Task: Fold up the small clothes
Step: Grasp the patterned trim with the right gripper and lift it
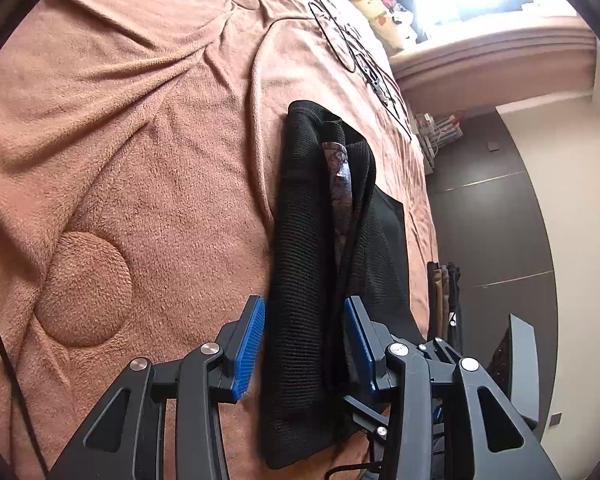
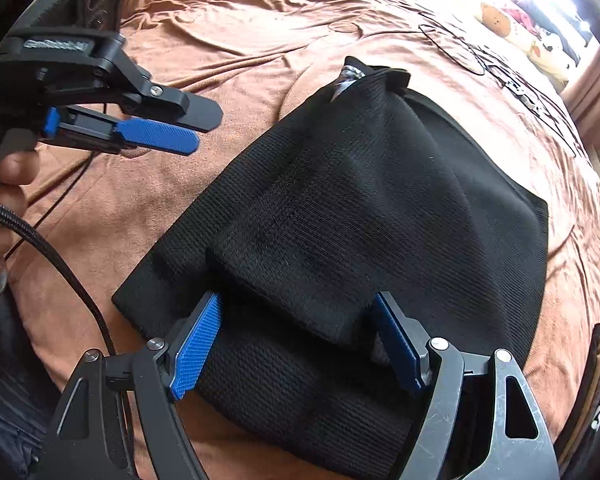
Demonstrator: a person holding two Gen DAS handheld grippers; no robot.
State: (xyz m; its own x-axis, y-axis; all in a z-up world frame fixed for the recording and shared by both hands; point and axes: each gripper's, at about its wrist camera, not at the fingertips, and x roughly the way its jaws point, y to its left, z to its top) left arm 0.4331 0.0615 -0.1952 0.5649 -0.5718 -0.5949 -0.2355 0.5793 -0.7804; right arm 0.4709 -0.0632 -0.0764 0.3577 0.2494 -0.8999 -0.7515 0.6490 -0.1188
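Note:
A black knit garment (image 2: 340,208) lies partly folded on the brown blanket (image 2: 228,60), with a patterned lining showing at its far end. My right gripper (image 2: 296,344) is open just above its near edge, and the end of a folded flap lies between the blue pads (image 2: 198,348). My left gripper (image 2: 204,130) hovers over the blanket to the left of the garment, apart from it. In the left wrist view, my left gripper (image 1: 304,344) is open, and the garment (image 1: 300,240) appears as a long ridge between its fingers.
A person's hand (image 2: 0,184) holds the left gripper, and a black cable (image 2: 60,264) trails from it. A thin black cord (image 1: 340,40) and a patterned pillow (image 1: 372,0) lie at the far end of the bed. The bed edge (image 1: 424,208) drops to a dark floor on the right.

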